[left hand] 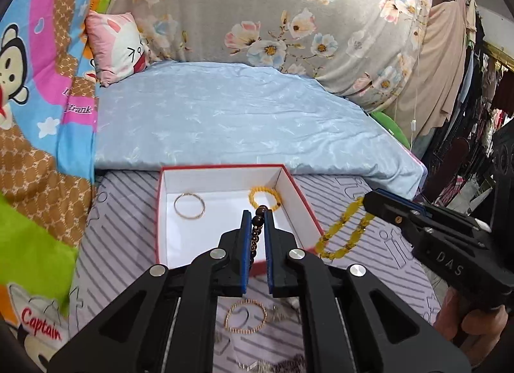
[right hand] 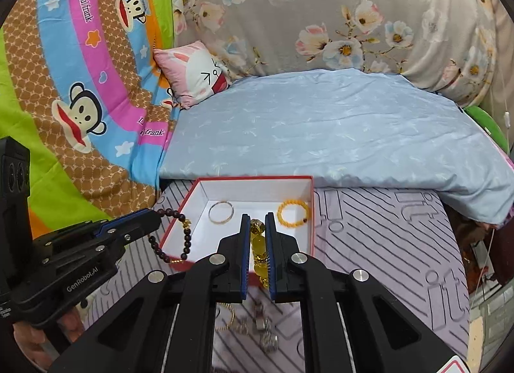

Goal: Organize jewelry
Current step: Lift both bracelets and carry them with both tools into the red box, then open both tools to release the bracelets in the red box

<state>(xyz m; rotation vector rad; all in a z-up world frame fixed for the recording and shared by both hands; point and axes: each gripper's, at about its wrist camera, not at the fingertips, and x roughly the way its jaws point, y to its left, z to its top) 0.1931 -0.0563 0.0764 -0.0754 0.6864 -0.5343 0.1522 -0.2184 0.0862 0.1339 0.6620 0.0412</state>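
Bracelets, 2, are hanging in clamped jaws: left gripper (left hand: 257,215) is pinching the dark bead bracelet (right hand: 180,238), right gripper (right hand: 257,219) the yellow bead bracelet (left hand: 343,235). Red-rimmed box (left hand: 221,180) is lying just ahead and below; left gripper is nearer its opening.

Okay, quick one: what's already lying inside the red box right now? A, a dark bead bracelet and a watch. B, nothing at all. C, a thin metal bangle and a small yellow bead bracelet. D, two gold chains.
C: the box holds a thin bangle and a small yellow bracelet; the dark bracelet hangs from the left gripper.
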